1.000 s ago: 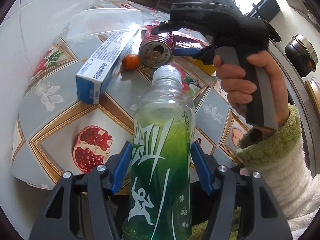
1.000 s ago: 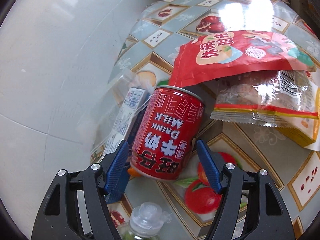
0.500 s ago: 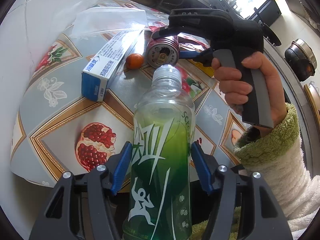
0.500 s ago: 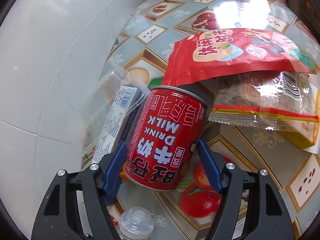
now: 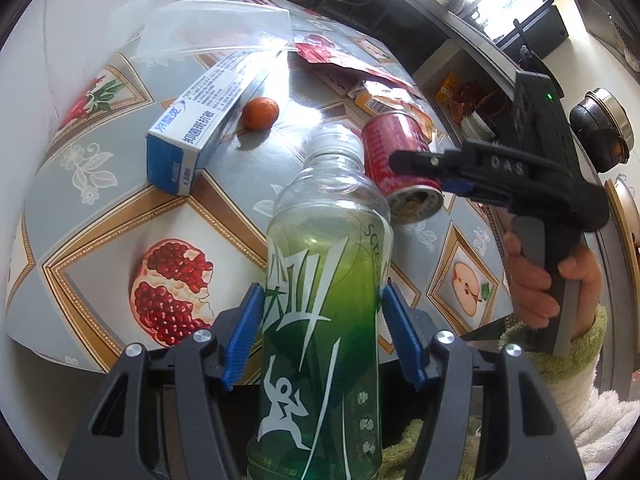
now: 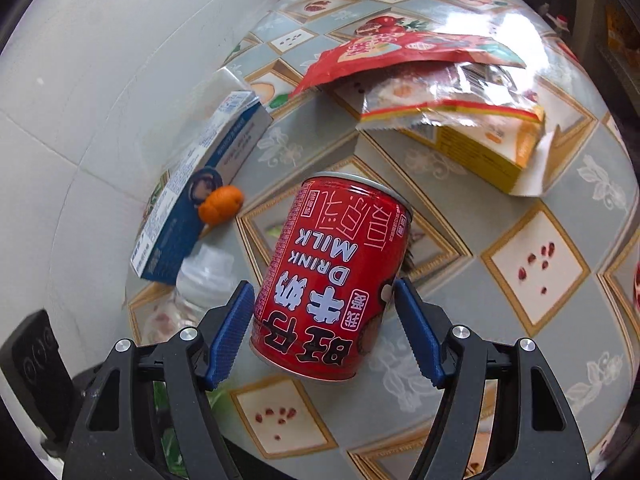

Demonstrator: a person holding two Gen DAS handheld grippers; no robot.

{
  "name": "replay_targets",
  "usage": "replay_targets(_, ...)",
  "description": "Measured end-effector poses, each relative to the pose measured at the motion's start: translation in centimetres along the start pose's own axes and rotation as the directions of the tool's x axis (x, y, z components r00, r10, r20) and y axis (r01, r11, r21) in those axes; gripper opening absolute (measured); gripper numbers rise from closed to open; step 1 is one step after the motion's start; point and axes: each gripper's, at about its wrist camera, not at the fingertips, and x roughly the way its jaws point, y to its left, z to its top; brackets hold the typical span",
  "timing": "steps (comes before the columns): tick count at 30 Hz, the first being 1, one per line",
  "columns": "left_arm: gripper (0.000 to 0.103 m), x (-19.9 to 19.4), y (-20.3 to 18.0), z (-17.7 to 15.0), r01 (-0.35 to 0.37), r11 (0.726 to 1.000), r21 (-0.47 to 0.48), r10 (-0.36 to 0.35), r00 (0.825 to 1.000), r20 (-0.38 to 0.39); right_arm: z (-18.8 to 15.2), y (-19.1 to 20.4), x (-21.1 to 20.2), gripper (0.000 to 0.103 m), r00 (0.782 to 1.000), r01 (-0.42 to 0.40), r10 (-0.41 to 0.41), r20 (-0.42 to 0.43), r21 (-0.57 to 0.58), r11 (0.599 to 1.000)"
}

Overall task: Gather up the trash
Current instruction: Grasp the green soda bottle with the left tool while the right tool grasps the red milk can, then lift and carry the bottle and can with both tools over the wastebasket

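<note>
Both jaws pinching: left gripper [image 5: 320,336] on bottle [image 5: 324,320], my right gripper [image 6: 324,332] on can [image 6: 332,276], now lifted clear of table [image 6: 520,208]; bin next.

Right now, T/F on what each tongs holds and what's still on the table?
1. Left tongs grip a green-labelled clear plastic bottle. True.
2. Right tongs are empty. False: they hold a red milk-drink can.
3. The small orange fruit lies beside the blue-and-white carton. True.
4. The red snack bag is in the left tongs. False: it lies on the fruit-patterned tablecloth.
</note>
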Motion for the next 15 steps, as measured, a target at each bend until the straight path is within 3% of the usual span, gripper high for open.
replay_targets(11, 0.060, 2.6, -1.8, 1.3, 0.113, 0.989, -0.098, -0.123, 0.987, -0.103, -6.8, -5.2, -4.7, 0.068, 0.998, 0.029, -0.031, 0.057, 0.040, 0.999)
replay_targets(15, 0.068, 3.4, -2.4, 2.1, 0.108, 0.990, -0.096, -0.120, 0.984, -0.134, -8.1, -6.6, -5.6, 0.068, 0.997, 0.011, -0.017, 0.077, 0.071, 0.997)
